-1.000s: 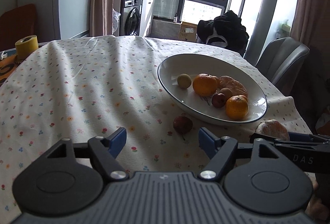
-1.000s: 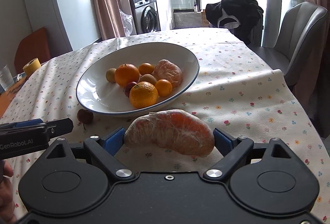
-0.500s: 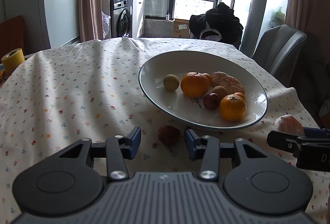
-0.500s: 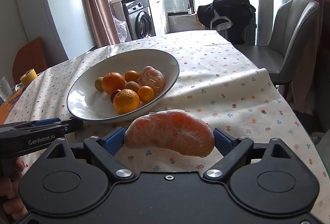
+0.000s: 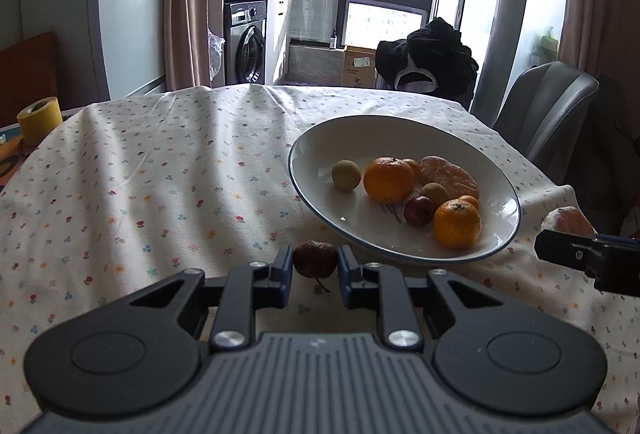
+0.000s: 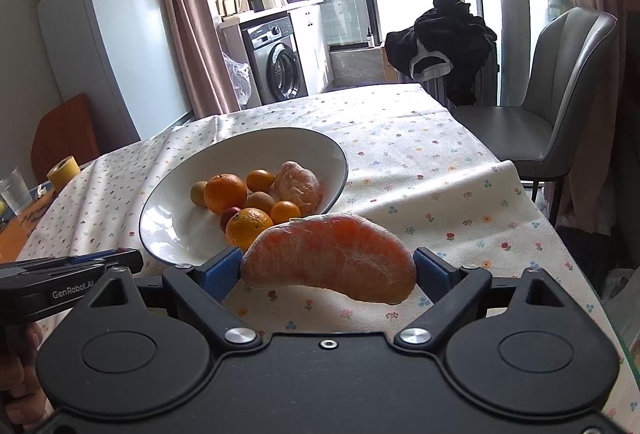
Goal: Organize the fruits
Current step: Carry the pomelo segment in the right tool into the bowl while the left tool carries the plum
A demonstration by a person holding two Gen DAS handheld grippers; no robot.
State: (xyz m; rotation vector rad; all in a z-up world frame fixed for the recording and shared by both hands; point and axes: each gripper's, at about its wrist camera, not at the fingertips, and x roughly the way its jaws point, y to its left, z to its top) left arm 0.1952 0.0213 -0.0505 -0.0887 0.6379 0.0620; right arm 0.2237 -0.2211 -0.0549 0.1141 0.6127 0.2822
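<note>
Blue-padded, the left claw point(image 5: 315, 268) is pinching a small wrinkled dark-red fruit point(image 5: 315, 258) low over the flowered cloth on the counter point(image 5: 160, 186), just in front of the white bowl point(image 5: 500, 234). The right claw point(image 6: 328, 270) is clamped on a peeled orange half point(image 6: 330, 260), held off the cloth near the bowl's rim. In the bowl lie oranges point(image 5: 389, 179), another peeled piece point(image 5: 450, 176) and a few small fruits.
</note>
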